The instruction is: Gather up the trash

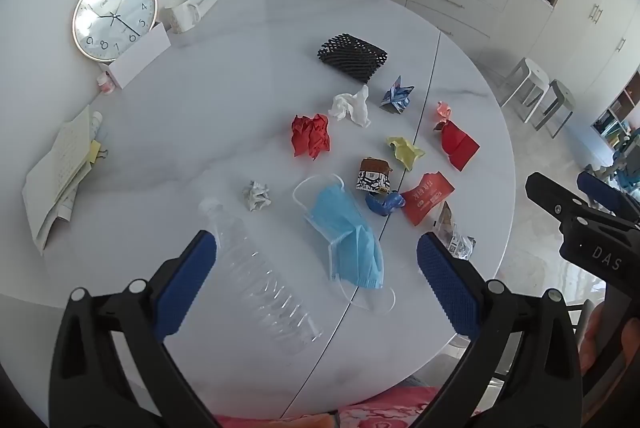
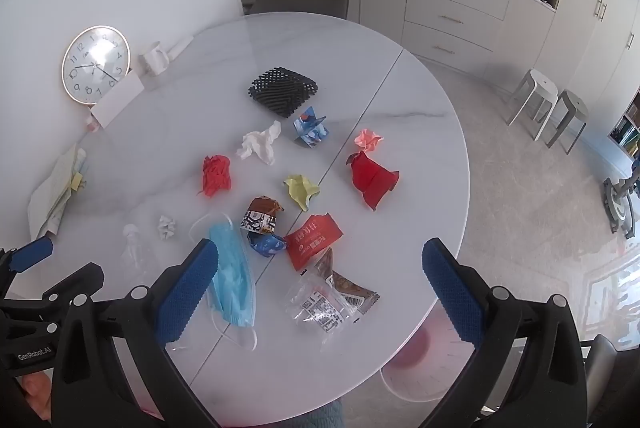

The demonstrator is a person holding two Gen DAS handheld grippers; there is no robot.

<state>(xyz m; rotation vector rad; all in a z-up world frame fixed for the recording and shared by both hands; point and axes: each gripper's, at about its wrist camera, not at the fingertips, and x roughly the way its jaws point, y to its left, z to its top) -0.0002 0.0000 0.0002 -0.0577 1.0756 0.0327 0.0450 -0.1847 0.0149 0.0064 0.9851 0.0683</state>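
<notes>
A round wall clock (image 1: 115,15) is seen at the upper left, propped behind a white box (image 1: 140,54) on the desk (image 1: 248,40). A white mug (image 1: 182,13) is placed just beside it. Papers (image 1: 60,172) are stacked at the left edge. Two grey stools (image 2: 548,110) are seen at the right.

We cannot read the print on the red packet (image 2: 315,241) ahead of the right gripper (image 2: 320,260). Its left finger (image 2: 188,288) covers part of the blue mask (image 2: 234,280); the clear bottle (image 2: 134,248) beyond blurs.
</notes>
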